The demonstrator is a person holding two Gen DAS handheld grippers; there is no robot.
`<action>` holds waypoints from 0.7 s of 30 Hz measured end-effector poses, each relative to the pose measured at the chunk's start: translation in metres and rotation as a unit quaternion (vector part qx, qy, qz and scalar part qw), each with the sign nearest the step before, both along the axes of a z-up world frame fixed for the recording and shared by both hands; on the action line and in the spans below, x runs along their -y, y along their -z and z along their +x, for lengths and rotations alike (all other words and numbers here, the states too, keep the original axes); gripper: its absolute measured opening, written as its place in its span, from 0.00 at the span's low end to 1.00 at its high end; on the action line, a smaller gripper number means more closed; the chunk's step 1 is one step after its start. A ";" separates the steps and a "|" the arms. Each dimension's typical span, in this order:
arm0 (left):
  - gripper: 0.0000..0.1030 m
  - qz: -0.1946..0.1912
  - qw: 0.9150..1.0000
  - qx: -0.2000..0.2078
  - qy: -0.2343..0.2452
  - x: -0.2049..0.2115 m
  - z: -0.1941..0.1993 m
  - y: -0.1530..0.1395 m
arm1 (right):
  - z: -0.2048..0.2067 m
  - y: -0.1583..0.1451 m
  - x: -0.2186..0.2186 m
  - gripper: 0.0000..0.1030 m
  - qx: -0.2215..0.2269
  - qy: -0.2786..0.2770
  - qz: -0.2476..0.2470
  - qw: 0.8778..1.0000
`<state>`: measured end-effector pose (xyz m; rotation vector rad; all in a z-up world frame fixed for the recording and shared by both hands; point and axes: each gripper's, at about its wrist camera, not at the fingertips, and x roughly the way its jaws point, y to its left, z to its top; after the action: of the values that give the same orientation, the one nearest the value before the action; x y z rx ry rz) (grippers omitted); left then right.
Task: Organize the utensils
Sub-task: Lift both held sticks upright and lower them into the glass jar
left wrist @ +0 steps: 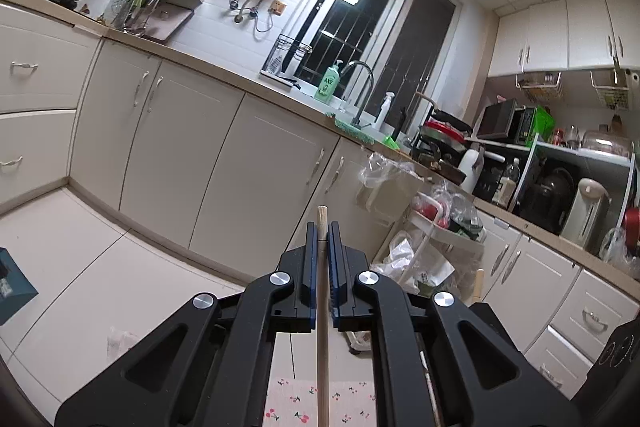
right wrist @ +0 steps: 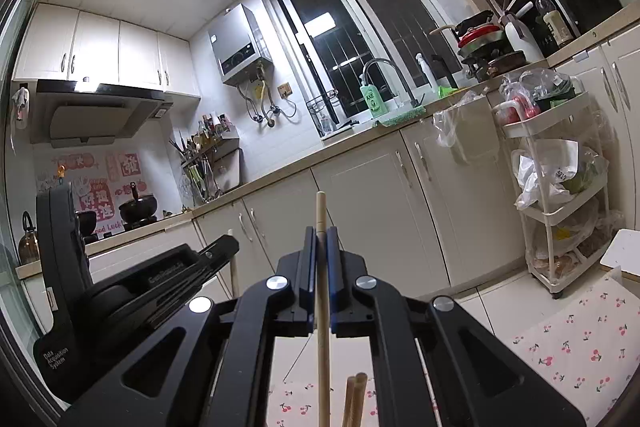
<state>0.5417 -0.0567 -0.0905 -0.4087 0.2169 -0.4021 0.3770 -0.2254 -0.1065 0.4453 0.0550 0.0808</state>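
A kitchen seen from two handheld tools, both raised in the air and pointing roughly level toward a run of cream cabinets. The left tool is closed on a pale wooden chopstick, which stands upright between the blue pads with its tip just above them and its shaft running down out of view. Below it lies a cherry-print cloth. To its right, the counter carries a green soap bottle beside a curved faucet. In the right wrist view, the left tool's black body appears at the left edge. The right tool is likewise clamped on a second upright wooden chopstick. Two more chopstick ends show low between its arms, above the cloth. A white trolley stands at the right.
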 end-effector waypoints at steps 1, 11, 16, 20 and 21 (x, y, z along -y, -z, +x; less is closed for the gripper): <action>0.05 0.002 1.000 -0.001 0.002 0.002 -0.001 0.001 | -0.001 0.001 0.000 0.06 -0.001 0.000 -0.001 1.000; 0.05 0.056 0.998 -0.006 0.021 0.018 -0.024 0.006 | -0.022 0.008 -0.003 0.06 -0.016 -0.008 -0.025 1.000; 0.05 0.089 0.995 -0.019 0.034 0.016 -0.037 0.005 | -0.037 0.008 -0.007 0.06 -0.028 -0.017 -0.037 0.999; 0.05 0.112 0.992 -0.038 0.039 0.014 -0.046 0.007 | -0.042 0.012 -0.008 0.06 -0.050 -0.024 -0.043 0.998; 0.05 0.123 0.991 -0.039 0.040 0.015 -0.050 0.008 | -0.043 0.013 -0.008 0.06 -0.056 -0.027 -0.045 0.997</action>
<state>0.4918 -0.0712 -0.0981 -0.1733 0.3564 -0.4318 0.3339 -0.2172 -0.1197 0.3586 0.1811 0.1052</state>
